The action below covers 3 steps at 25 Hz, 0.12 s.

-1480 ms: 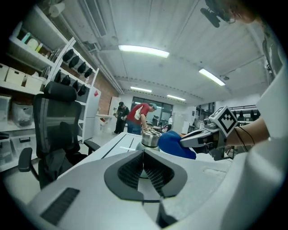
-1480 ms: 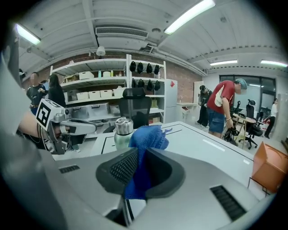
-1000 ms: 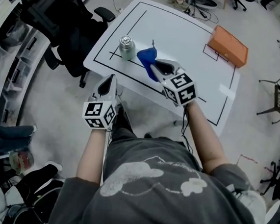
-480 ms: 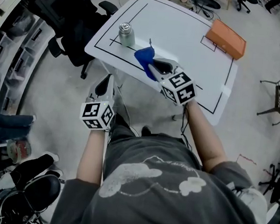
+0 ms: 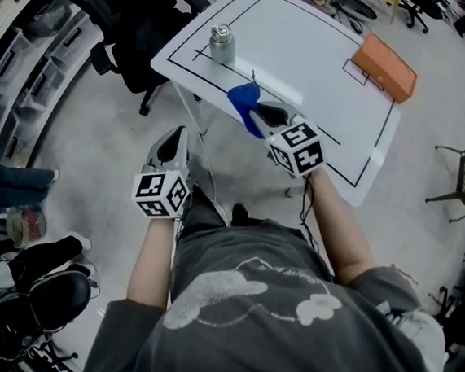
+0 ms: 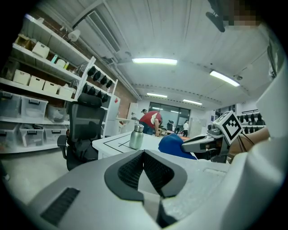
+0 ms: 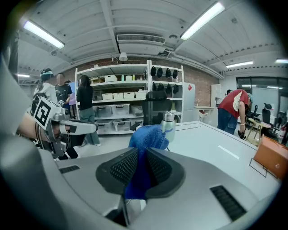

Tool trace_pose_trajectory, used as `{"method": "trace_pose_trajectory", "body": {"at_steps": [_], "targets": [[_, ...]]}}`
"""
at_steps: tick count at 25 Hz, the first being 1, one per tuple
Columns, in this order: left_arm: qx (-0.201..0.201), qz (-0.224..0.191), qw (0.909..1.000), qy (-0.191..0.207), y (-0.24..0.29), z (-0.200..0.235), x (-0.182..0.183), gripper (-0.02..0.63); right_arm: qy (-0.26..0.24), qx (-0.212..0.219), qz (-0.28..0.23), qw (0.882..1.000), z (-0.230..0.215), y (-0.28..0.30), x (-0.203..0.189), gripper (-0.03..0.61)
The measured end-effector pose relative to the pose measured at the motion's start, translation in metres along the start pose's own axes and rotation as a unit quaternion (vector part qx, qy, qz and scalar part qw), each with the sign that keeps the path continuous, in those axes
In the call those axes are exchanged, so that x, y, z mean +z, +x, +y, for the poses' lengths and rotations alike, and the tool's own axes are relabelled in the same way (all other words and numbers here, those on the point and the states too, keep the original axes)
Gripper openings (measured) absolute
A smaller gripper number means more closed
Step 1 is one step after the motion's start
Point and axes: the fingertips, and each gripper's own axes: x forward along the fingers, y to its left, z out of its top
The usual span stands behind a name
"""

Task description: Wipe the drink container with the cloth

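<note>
Closest in, the left gripper [image 5: 176, 135] hangs just short of the white rectangular table's [image 5: 309, 66] near edge, jaws pressed together with nothing between them. The right gripper [image 5: 258, 110] is over that edge, clamped on the crumpled blue cloth [image 5: 241, 98]. Farther in, the silver metal drink container [image 5: 222, 44] stands upright near the table's left corner.

Centre-left in the head view, the grey left hand-held gripper [image 5: 175, 135] points up-frame from a bare, extended forearm [image 5: 154, 247], its jaws pressed together on nothing. Right of centre, the grey right hand-held gripper [image 5: 256, 115] angles toward the upper left, clamping a blue cloth [image 5: 241, 98].
</note>
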Motion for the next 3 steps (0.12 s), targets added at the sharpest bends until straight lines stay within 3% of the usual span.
{"method": "trace_pose_trajectory", "body": {"at_steps": [3], "targets": [[0.006,0.002,1.0000,-0.005,-0.0083,0.0054,-0.0002,0.003,-0.002,0.003,-0.001,1.000,0.0054,0.0016,0.0034,0.052]]}}
